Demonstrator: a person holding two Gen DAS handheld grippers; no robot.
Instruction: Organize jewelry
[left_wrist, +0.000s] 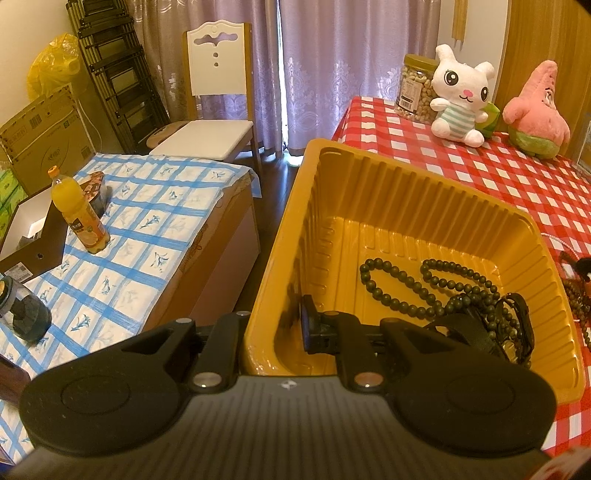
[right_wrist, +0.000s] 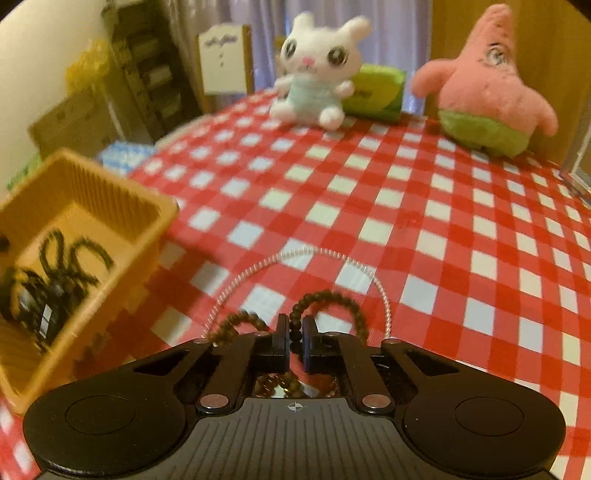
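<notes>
Yellow plastic, ribbed along its walls: that is the tray (left_wrist: 369, 192), sitting at the left edge of the red-checked table (left_wrist: 517, 177). The left gripper (left_wrist: 275, 328) pinches the tray's near-left wall, one finger outside it and the other finger (left_wrist: 314, 328) inside, pressed against the plastic. Inside the tray lie dark green beads (left_wrist: 391, 291) in loops, and beside them, in the right corner, a black strap (left_wrist: 480, 332) tangled with more beads.

The right gripper (right_wrist: 294, 341) sits low over the tablecloth, just right of the tray (right_wrist: 110, 206). Its fingers are drawn nearly together with a brown bead string (right_wrist: 325, 306) running between them; they pinch that strand. The string loops out on both sides of the fingers, and whether it rests on the cloth I cannot tell. A thin pale chain (right_wrist: 303, 254) arcs on the cloth around the brown loops. This view is blurred, so finer detail is lost.

At the far side of the table stand a white bunny (left_wrist: 461, 96), a pink starfish toy (left_wrist: 535, 110), a green packet (right_wrist: 376, 92) between them and a jar (left_wrist: 413, 88) of nuts. To the left, well apart, a lower table with a blue-checked cloth (left_wrist: 147, 221) holds an orange bottle (left_wrist: 79, 214); a white chair (left_wrist: 218, 92) stands behind it.
</notes>
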